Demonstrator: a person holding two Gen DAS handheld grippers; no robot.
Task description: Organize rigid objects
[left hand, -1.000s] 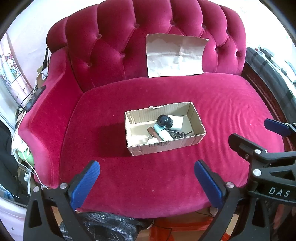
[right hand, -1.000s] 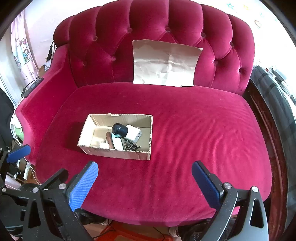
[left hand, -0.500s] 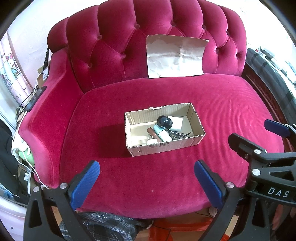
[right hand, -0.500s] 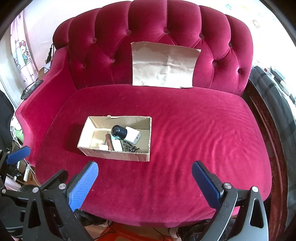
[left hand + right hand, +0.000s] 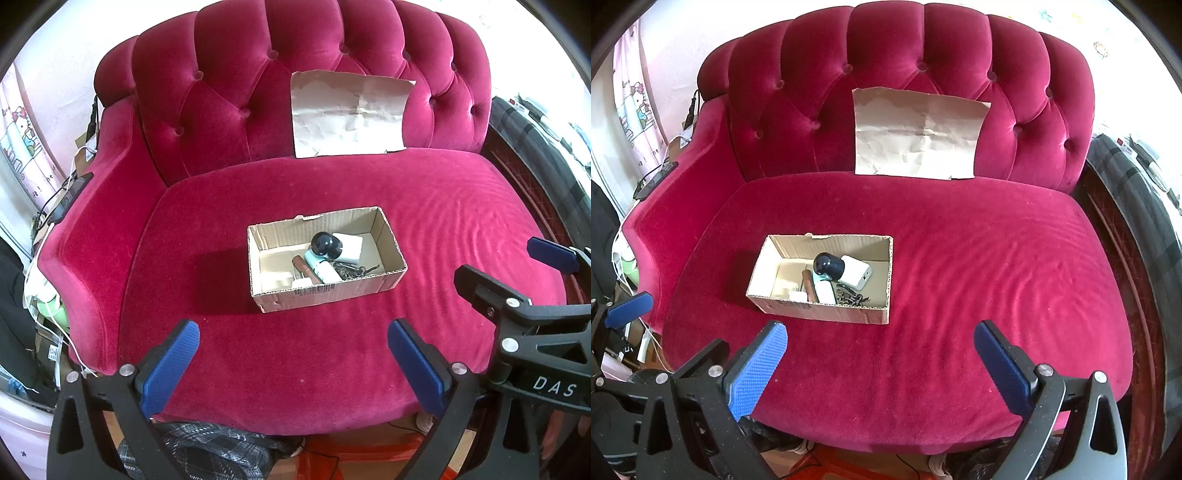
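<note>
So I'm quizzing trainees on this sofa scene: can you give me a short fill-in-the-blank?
1. The cardboard box sits on the sofa's ____ cushion.
2. The creased paper sheet leans against the sofa's ____.
3. Both the left tongs and right tongs hold ____.
4. The dark round object lies ____ the box.

Missing words: seat; backrest; nothing; inside

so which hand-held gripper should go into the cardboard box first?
Left, probably. The cardboard box sits nearly centred ahead of the left hand-held gripper, but off to the left of the right hand-held gripper. Both are open and empty, back from the box.
</note>
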